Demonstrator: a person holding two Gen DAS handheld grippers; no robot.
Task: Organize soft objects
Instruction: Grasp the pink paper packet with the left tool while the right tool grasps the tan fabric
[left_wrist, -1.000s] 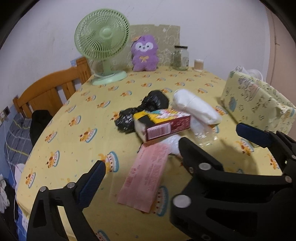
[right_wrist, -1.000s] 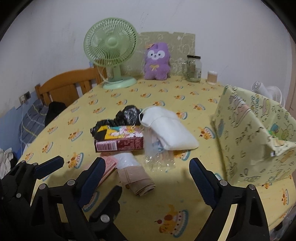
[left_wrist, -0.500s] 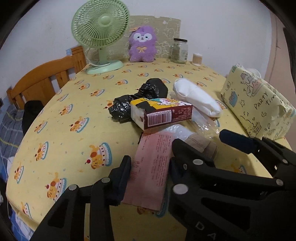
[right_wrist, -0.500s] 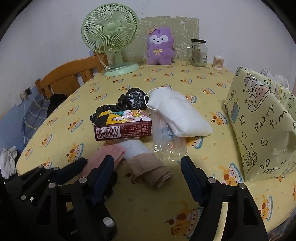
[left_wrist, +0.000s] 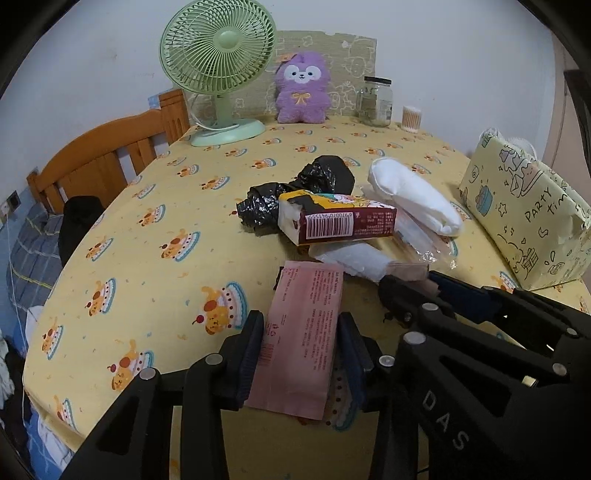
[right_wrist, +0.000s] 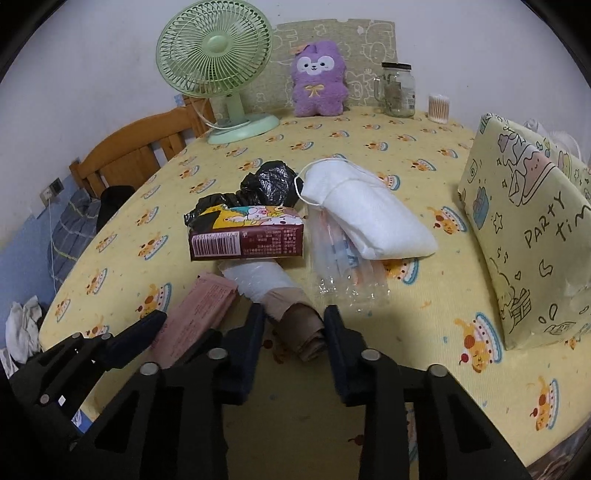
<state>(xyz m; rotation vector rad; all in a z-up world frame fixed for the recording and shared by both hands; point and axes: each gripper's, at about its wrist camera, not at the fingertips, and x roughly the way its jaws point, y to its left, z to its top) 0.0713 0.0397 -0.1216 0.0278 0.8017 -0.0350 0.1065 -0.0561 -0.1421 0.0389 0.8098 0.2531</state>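
A flat pink tissue pack (left_wrist: 306, 317) lies near the table's front edge, and my left gripper (left_wrist: 301, 325) is shut on its near end. Beside it a beige rolled cloth (right_wrist: 299, 325) sticks out of a white bubble-wrap sleeve (right_wrist: 258, 277). My right gripper (right_wrist: 293, 314) has its jaws closing, with both pads against the sides of that roll. Behind them sit a maroon tissue pack (left_wrist: 340, 221), a crumpled black plastic bag (left_wrist: 295, 188), a white cloth pouch (right_wrist: 365, 218) and a clear wrapper (right_wrist: 343, 266).
A green fan (left_wrist: 218, 62), a purple plush (left_wrist: 301, 88), a glass jar (left_wrist: 376, 99) and a cotton-swab pot (left_wrist: 410, 118) line the far edge. A yellow "party" bag (right_wrist: 528, 236) stands at the right. A wooden chair (left_wrist: 107, 158) is at the left.
Both grippers went from wide open to closed: the left onto the pink pack, the right onto the beige roll. Both views drew slightly nearer the pile.
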